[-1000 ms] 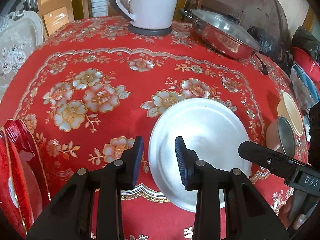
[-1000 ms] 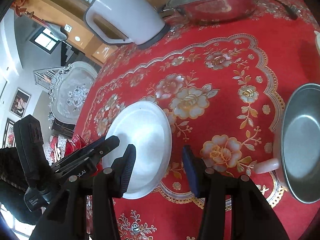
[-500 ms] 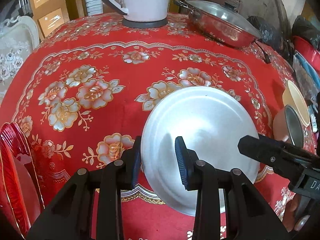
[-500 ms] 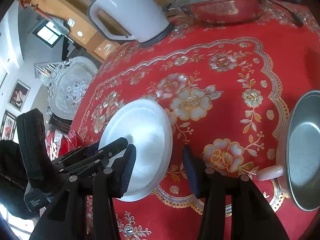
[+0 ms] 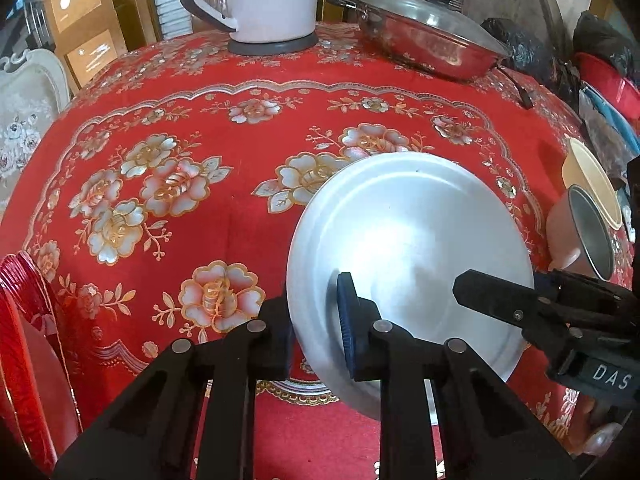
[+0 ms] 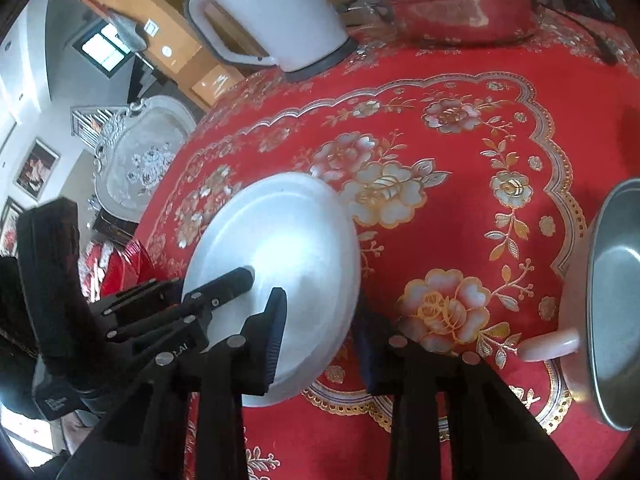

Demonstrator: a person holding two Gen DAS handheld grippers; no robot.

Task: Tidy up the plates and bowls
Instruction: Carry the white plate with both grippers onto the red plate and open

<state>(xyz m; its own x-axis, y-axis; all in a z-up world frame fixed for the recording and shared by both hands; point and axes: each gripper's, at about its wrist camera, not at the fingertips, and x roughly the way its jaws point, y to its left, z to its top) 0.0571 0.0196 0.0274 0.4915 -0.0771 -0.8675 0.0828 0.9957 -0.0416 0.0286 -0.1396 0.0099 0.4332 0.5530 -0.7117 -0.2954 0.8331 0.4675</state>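
A round silver metal plate [image 5: 412, 248] lies on the red flowered tablecloth [image 5: 168, 128] near the front edge; it also shows in the right wrist view [image 6: 280, 240]. My left gripper [image 5: 316, 332] straddles the plate's left rim, one finger over it and one outside, jaws apart. My right gripper [image 6: 320, 340] straddles the plate's right rim the same way, jaws wide open. A pink-handled metal bowl [image 6: 616, 304] and a cream bowl [image 5: 592, 184] sit to the right.
A white kettle [image 5: 268, 0] and a lidded steel pan [image 5: 428, 36] stand at the table's far side. Red plates [image 5: 24, 352] stand on edge at the far left. A white chair [image 6: 140, 160] is beyond the table.
Both grippers have moved in on the silver plate, and their fingers now reach over its opposite rims. The plate looks slightly raised or shifted toward me.
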